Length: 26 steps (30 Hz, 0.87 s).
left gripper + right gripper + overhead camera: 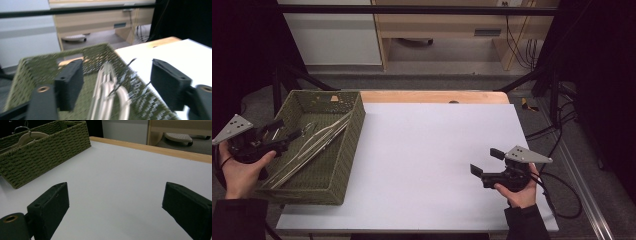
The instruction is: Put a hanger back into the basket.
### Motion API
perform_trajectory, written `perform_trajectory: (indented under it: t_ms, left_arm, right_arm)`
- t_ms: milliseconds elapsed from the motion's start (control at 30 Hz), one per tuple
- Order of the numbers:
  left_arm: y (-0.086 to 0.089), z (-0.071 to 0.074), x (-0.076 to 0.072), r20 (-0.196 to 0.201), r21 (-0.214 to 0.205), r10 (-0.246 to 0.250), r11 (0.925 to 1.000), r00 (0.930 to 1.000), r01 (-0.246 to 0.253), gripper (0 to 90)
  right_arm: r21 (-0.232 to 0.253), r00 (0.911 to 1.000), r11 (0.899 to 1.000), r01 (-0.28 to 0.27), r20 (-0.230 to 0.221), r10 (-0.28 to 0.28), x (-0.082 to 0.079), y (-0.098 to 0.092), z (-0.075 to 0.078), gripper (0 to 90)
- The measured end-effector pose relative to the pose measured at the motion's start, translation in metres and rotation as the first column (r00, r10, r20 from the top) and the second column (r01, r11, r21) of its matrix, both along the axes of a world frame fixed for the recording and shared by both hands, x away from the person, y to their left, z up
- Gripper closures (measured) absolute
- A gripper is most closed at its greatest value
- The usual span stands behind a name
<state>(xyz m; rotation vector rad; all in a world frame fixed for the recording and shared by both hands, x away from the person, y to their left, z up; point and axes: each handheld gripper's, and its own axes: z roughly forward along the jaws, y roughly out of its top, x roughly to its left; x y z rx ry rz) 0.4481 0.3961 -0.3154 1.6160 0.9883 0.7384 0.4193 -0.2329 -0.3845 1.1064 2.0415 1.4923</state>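
While the left gripper (287, 131) hangs jaws apart over the green woven basket (343, 165) at the tabletop's left edge, pale hangers (314, 145) lying inside under it, the right gripper (484, 161) sits wide open, gripping nothing, above the white tabletop (432, 150) near its front-right corner

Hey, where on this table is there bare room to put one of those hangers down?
The white table top is bare from the green woven basket across to the right gripper, and back to the wooden far edge. It is crowded inside the basket, where pale clothes hangers lie along its floor and the left gripper hangs over them.
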Motion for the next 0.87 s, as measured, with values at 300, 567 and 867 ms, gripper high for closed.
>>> perform_trajectory:
  t_ms: [300,567,867]
  left_arm:
    - [-0.047,0.009,-0.013,0.036,-0.042,-0.127,0.9908,0.9913,0.128,11.0]
    - [-0.087,-0.009,-0.018,0.003,-0.032,-0.218,0.9755,0.9761,0.217,10.7]
    - [-0.117,-0.029,-0.019,-0.038,-0.012,-0.269,0.9630,0.9623,0.269,11.1]
  right_arm:
    - [0.007,0.9999,1.000,0.000,0.010,0.000,-0.001,-0.001,0.001,7.5]
    - [0.007,0.9999,1.000,-0.002,0.014,0.002,-0.003,-0.003,0.002,6.9]
    - [0.022,0.9998,1.000,-0.001,0.021,0.001,-0.005,-0.009,0.003,7.0]
